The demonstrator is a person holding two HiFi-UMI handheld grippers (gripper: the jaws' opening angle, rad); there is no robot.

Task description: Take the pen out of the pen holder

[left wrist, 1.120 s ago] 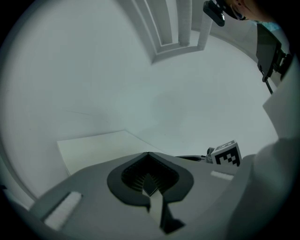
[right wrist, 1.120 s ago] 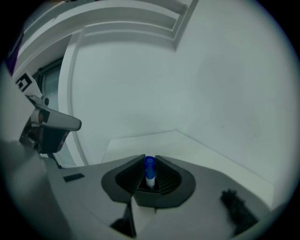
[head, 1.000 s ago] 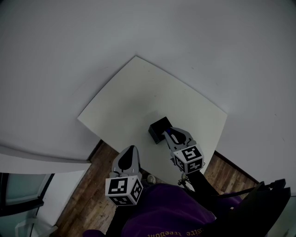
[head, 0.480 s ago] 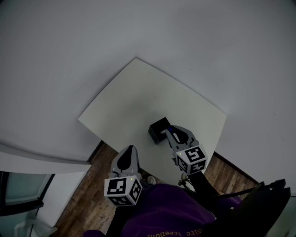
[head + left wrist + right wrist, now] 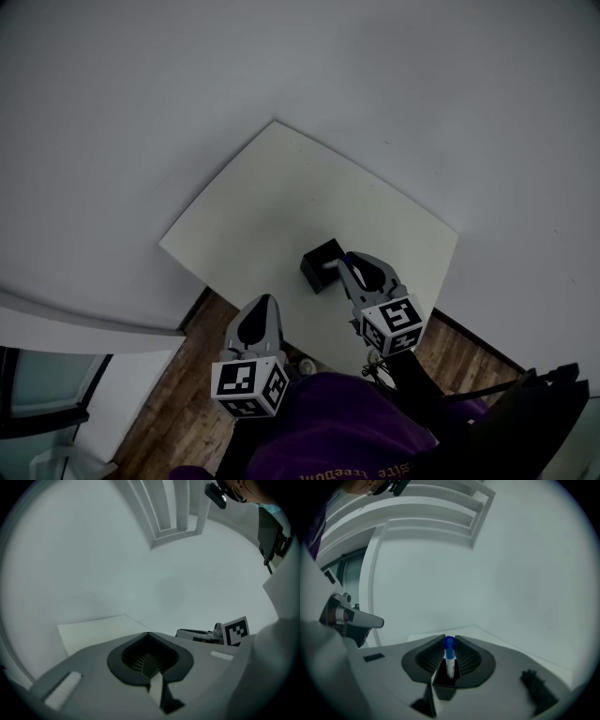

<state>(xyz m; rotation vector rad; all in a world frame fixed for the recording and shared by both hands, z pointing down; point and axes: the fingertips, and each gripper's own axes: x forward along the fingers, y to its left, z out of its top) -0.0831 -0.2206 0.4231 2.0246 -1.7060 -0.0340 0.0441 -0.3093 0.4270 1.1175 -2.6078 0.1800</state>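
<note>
A black square pen holder stands on the white table, near its front edge. A white pen with a blue cap stands upright in the holder. My right gripper reaches the holder from the right. In the right gripper view its jaws sit tight against both sides of the pen's cap, shut on it. My left gripper hangs shut and empty in front of the table's near edge, over the wooden floor; its pads are pressed together.
Grey walls close in the table's far sides. Wooden floor lies below the near edge. A dark bag or chair sits at the lower right. In the left gripper view the right gripper's marker cube shows to the right.
The right gripper has shifted slightly right and toward me, its marker cube lower in the head view. The holder stays put. The left gripper has barely moved.
</note>
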